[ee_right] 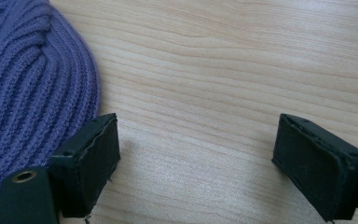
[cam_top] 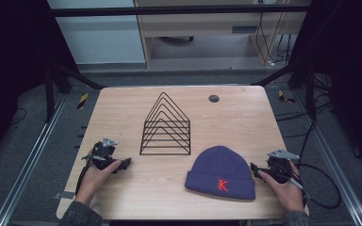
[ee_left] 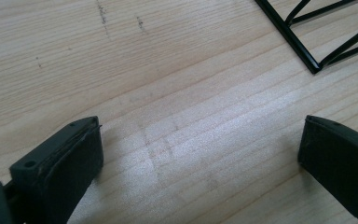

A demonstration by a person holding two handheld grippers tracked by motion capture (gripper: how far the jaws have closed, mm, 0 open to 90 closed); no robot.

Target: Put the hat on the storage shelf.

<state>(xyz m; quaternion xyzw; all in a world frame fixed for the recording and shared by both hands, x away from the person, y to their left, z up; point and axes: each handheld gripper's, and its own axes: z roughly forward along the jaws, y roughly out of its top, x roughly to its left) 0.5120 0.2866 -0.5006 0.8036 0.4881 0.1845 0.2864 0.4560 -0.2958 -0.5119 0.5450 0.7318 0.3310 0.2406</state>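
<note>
We see two hands at the near edge of the tabletop (cam_top: 122, 188), each holding a gripper low over the wood. The left gripper (cam_top: 124, 164) sits near the left edge, pointing right toward the middle of the tabletop. In the left gripper view (ee_left: 200, 154) its jaws stand wide apart with bare wood between them, nothing held. The corner of the wire rack (ee_left: 314, 67) shows at the top right of that view, apart from the jaws.

The right gripper (cam_top: 255, 168) sits near the right edge, pointing left at the beanie (cam_top: 221, 170). In the right gripper view (ee_right: 196, 158) its jaws are also spread, wood grain between them, nothing gripped. The ribbed purple knit of the beanie (ee_right: 32, 88) fills the left side of that view, just beside the left-hand jaw; we cannot tell if it touches the pad.

The beanie lies flat on the near right part of the tabletop, cuff toward us, a red letter K (cam_top: 223, 184) on the cuff. It sits just left of the right gripper and well apart from the left one.

Farther back, mid-tabletop, the black wire rack (cam_top: 165, 127) stands upright, its triangular dividers peaking upward. It is near the beanie's far left side, not touching it. Beyond the rack, near the far edge, a small dark round cap (cam_top: 213, 98) sits in the tabletop.
</note>
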